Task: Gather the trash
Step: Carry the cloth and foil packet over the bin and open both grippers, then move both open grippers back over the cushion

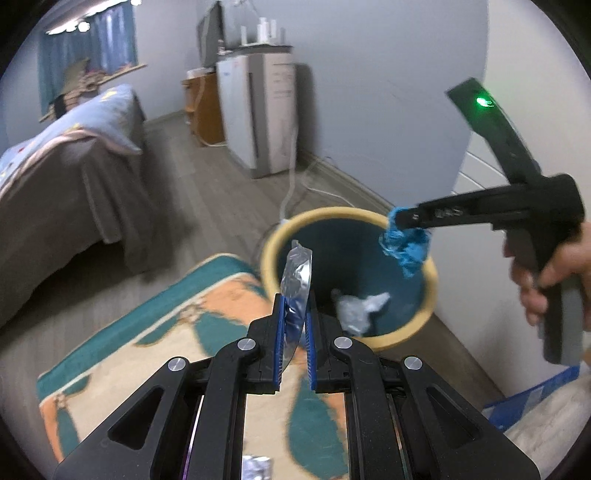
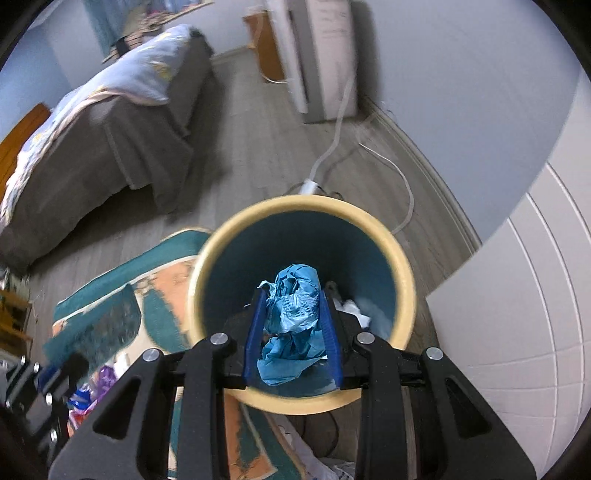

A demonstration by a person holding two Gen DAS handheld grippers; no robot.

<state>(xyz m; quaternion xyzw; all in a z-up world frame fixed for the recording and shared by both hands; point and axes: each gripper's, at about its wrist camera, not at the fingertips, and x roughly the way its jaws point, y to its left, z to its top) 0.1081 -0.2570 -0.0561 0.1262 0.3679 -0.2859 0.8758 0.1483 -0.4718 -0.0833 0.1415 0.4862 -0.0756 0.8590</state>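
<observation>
Both views are evenly and rather dimly lit. In the left wrist view, overexposed ceiling lights [image 1: 74, 26] are seen at the upper left. Strong fisheye bending and black vignetting are shown at the edges. Motion blur is spread over the floor, the rug [image 2: 110, 295] and the bin rim [image 2: 229, 236]; only soft shadows are cast.
</observation>
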